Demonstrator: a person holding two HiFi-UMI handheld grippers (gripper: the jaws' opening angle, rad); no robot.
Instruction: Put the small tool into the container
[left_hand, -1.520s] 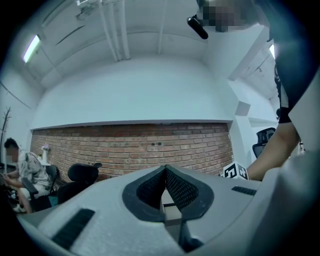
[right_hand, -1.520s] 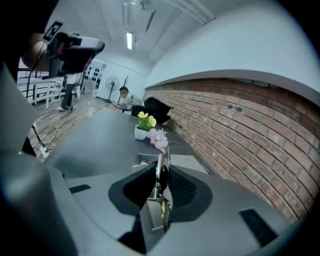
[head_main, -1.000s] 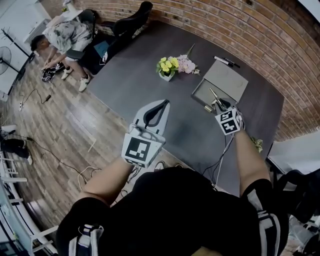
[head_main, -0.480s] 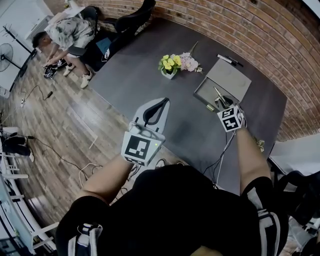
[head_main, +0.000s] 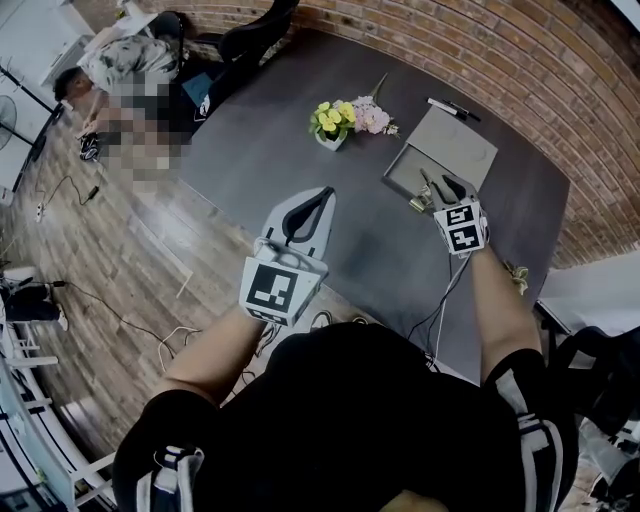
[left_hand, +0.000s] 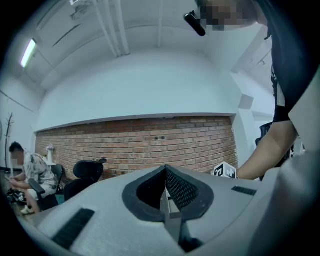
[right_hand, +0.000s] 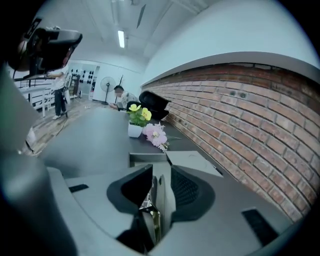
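Room: brick wall (head_main: 520, 60) along the upper right of the head view, wood floor (head_main: 100, 250) down the left, a seated person (head_main: 130, 60) in the upper left corner.
Table (head_main: 280, 130): dark grey, filling the middle of the head view.
Container (head_main: 404, 178): open grey box at the right of the table, its lid (head_main: 455, 150) lying flat behind it.
Small tool (head_main: 432, 187): thin metal piece with dark handles, lying in the container's tray, its handle end between the right gripper's jaws.
Right gripper (right_hand: 161, 166): at the container's near edge, jaws opening, letting go of the tool.
Left gripper (left_hand: 165, 168): held over the table's near edge at centre frame, jaws closed together with nothing between them.
Flowers (head_main: 345, 118): small pot, upper centre, left of the container.
Pen (head_main: 445, 108): beyond the lid, near the wall.
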